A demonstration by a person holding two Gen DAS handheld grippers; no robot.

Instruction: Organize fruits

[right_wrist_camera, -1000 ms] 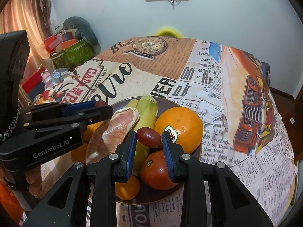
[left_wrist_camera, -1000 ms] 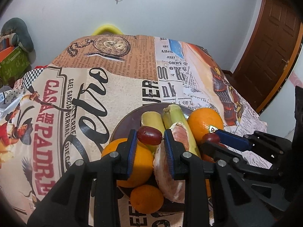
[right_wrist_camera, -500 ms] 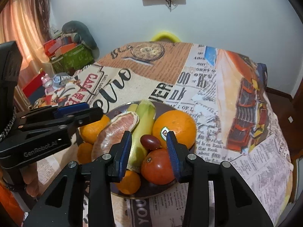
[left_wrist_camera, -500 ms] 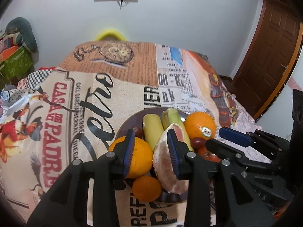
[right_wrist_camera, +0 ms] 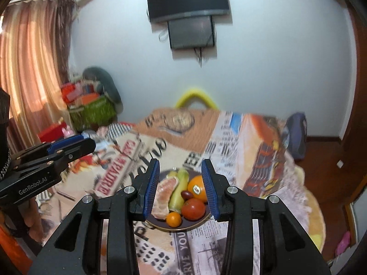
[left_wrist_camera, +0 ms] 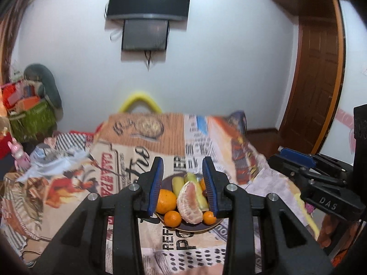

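Note:
A dark plate [left_wrist_camera: 195, 230] [right_wrist_camera: 179, 228] on the printed tablecloth holds the fruit: a peeled grapefruit wedge [left_wrist_camera: 190, 202] [right_wrist_camera: 165, 191], oranges [left_wrist_camera: 167, 201] [right_wrist_camera: 196, 188], small mandarins [left_wrist_camera: 172, 218] [right_wrist_camera: 173, 219], green-yellow corn pieces [right_wrist_camera: 180, 189], a tomato [right_wrist_camera: 193, 209] and a dark red grape [right_wrist_camera: 186, 194]. My left gripper [left_wrist_camera: 183, 184] is open and empty, raised well above the plate. My right gripper [right_wrist_camera: 180, 186] is open and empty, also high above the plate. Each gripper shows at the side of the other's view.
The table [left_wrist_camera: 137, 142] is covered with a newspaper-print cloth. A yellow chair back [left_wrist_camera: 140, 102] stands at its far end. A green basket of clutter [right_wrist_camera: 91, 112] sits at the left by the curtain. A wooden door [left_wrist_camera: 318, 91] is at the right.
Both grippers let go of their red grapes, opened wider and pulled up and back from the plate. A grape now lies among the fruit by the tomato.

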